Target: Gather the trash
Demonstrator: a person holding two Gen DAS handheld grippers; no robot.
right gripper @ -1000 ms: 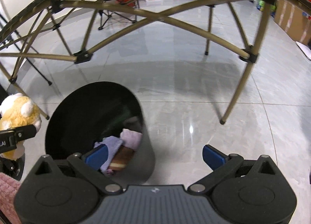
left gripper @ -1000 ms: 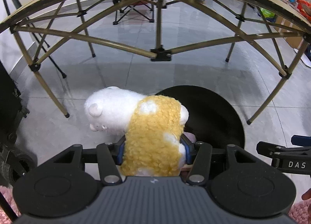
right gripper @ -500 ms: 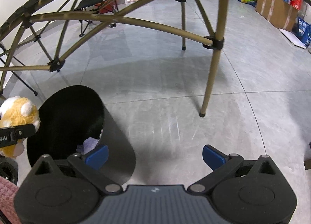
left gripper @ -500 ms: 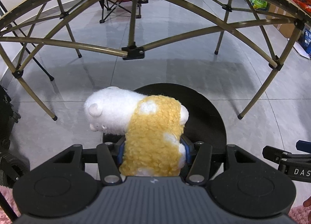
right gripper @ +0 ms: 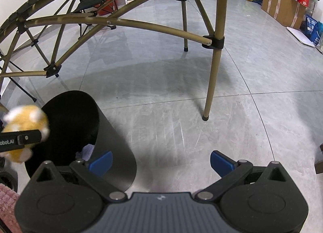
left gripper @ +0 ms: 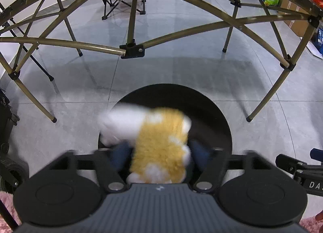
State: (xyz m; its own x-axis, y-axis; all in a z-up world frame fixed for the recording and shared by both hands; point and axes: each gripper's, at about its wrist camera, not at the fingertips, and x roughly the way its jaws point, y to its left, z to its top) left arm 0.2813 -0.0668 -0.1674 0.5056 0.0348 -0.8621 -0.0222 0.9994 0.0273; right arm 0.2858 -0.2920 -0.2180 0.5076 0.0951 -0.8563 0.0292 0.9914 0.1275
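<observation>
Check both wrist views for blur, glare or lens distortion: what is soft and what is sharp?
Left wrist view: the plush toy and the blue fingers beside it are motion-blurred, while the floor and the black bin stay sharp. Right wrist view: mostly sharp, with the toy slightly soft at the left edge and faint glare on the tiles. Both views: fisheye bends the table frame into arcs.

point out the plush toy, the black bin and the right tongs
plush toy (left gripper: 159, 152), left wrist view, yellow body
black bin (right gripper: 115, 152), right wrist view, outer wall
right tongs (right gripper: 160, 162), right wrist view, midway between blue tips
</observation>
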